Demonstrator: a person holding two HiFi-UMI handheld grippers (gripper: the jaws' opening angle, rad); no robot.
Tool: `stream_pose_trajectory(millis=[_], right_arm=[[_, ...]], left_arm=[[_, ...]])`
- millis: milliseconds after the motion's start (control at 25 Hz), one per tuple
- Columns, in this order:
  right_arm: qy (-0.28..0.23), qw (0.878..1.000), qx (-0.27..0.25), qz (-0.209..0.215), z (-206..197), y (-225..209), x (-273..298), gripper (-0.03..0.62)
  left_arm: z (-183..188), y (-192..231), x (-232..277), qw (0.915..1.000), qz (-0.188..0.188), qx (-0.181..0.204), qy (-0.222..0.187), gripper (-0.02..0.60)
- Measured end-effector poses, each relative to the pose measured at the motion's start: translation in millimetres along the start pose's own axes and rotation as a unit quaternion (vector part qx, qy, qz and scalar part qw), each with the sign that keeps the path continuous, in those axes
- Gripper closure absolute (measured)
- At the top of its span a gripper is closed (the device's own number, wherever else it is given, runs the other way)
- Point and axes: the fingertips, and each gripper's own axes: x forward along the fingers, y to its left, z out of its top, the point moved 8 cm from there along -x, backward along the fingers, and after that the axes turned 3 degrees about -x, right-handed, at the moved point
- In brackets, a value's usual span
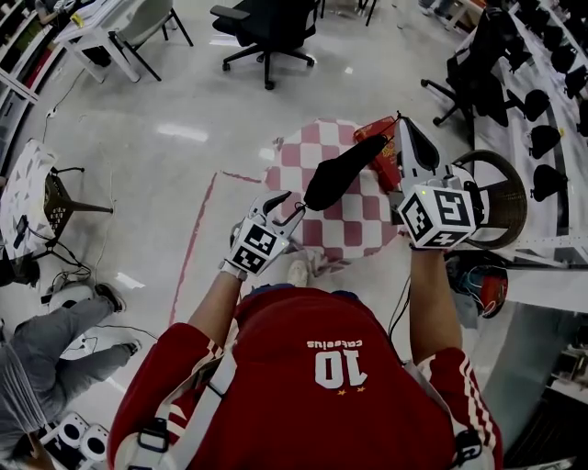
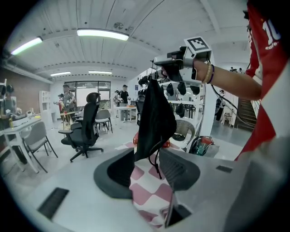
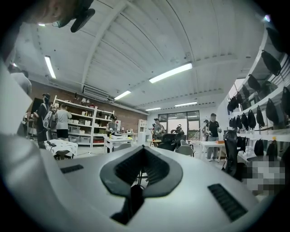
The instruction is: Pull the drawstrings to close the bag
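A black drawstring bag (image 1: pixel 342 173) hangs in the air over the small table with the red-and-white checked cloth (image 1: pixel 344 229). My right gripper (image 1: pixel 395 138) holds it up from the top, shut on the thin drawstring (image 3: pixel 140 176), with black fabric bunched just below the jaws. In the left gripper view the bag (image 2: pixel 154 115) dangles from the right gripper (image 2: pixel 159 61), and a loop of cord (image 2: pixel 157 159) hangs from its lower edge. My left gripper (image 1: pixel 287 207) stands open at the bag's bottom end. The bag's lower tip and the cord hang between its wide jaws (image 2: pixel 147 170), and the pads do not press on them.
A red object (image 1: pixel 377 138) lies on the table, partly behind the bag. A wicker basket (image 1: pixel 503 197) stands to the right, with a rack of black bags (image 1: pixel 542 101) beyond it. Office chairs (image 1: pixel 266 27) stand at the back, and a person's legs (image 1: pixel 55 340) are at the lower left.
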Motion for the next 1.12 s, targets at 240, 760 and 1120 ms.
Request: stream_pose_trajectory(millis=[240,760,1120], right_arm=[[-0.016,1.000,0.003,-0.001,13,-1,-4,0.579],[-0.013,0.999,0.015,-0.030,9,-22,-16,0.579],[-0.004,0.998,0.029,-0.052,-4,-41,-33,0.579]], left_arm=[[-1,3,17,0.9995,-0.002,0.017,0.026,0.420],[27,-15,26,0.9987,-0.025,0.039,-0.021,0.555],[38,-7,14,0.9993,-0.010,0.012,-0.033,0.560]])
